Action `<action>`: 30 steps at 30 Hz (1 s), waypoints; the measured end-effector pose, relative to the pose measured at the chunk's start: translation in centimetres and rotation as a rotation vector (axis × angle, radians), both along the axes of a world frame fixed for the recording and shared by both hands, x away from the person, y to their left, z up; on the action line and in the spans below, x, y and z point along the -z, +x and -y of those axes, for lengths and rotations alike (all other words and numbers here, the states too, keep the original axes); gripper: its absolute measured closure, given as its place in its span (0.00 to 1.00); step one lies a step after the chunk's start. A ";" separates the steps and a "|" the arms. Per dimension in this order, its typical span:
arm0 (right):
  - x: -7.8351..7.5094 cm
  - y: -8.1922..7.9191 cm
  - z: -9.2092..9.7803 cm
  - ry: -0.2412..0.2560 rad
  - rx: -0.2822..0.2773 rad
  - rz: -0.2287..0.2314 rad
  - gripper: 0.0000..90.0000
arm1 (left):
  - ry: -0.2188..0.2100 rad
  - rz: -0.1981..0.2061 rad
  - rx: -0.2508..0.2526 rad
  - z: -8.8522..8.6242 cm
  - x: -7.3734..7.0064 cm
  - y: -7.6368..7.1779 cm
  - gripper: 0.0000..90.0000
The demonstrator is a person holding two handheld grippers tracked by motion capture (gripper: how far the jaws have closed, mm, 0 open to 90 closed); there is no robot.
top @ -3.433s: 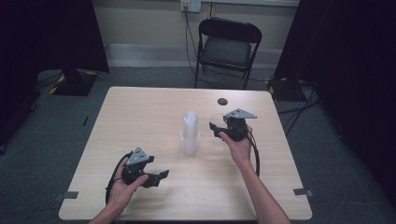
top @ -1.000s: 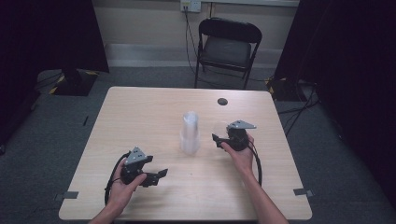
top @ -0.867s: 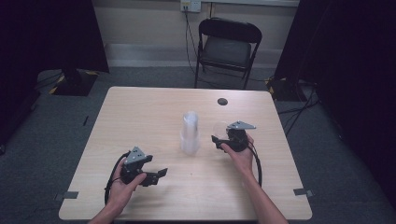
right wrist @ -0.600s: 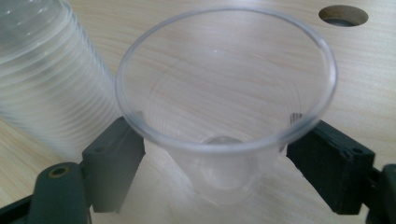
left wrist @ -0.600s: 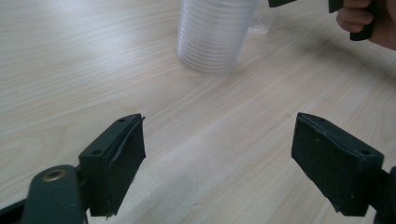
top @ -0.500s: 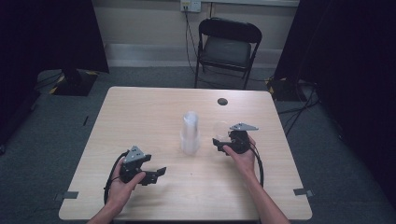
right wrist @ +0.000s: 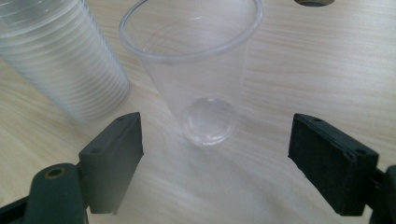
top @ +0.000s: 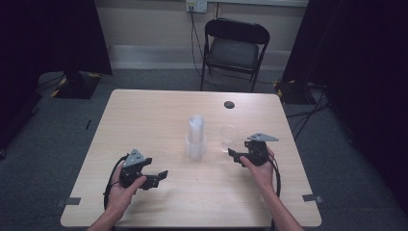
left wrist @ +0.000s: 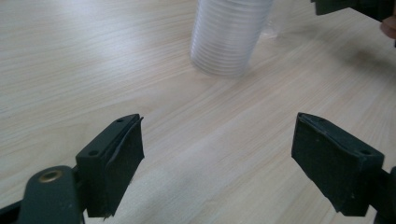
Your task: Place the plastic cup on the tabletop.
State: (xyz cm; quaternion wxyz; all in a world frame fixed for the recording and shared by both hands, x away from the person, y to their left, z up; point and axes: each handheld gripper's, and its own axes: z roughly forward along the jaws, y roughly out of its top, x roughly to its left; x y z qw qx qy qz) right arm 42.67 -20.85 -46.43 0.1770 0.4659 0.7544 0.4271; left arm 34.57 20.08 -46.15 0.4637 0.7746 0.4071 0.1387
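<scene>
Right gripper [right wrist: 215,154], lower centre of its view, jaws wide apart w/ nothing between them. A single clear cup [right wrist: 198,70] stands upright just ahead, centre frame, beside the cup stack [right wrist: 60,56] at upper left. Left gripper [top: 151,179], lower left of high view, also wide open & empty. To grip well: keep jaws level, straddle cup low, squeeze gently; thin plastic prob. buckles. Pale wood table [top: 159,110]; grey carpet, folding chair [top: 233,45] at top, dark curtains.
</scene>
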 end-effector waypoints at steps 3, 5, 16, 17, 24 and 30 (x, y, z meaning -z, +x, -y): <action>-0.2 -0.9 0.6 -0.029 -0.001 0.001 0.19 | -0.002 -0.002 0.000 0.0 0.0 0.0 0.18; -0.2 -1.6 1.1 -0.031 0.003 -0.006 0.19 | 0.003 -0.002 0.005 0.0 -0.1 0.0 0.18; -1.1 -6.6 3.3 -0.015 0.005 -0.004 0.20 | 0.006 -0.013 0.002 0.0 0.1 0.0 0.18; -1.1 -7.2 3.4 -0.030 0.000 -0.001 0.20 | 0.006 -0.011 0.002 0.1 0.1 0.0 0.18; -0.5 -9.4 4.8 -0.051 0.013 0.002 0.20 | 0.014 -0.014 0.003 0.2 0.3 0.0 0.18; 0.5 -9.7 5.1 -0.067 0.047 -0.001 0.20 | 0.042 -0.017 0.008 0.5 0.5 -0.2 0.18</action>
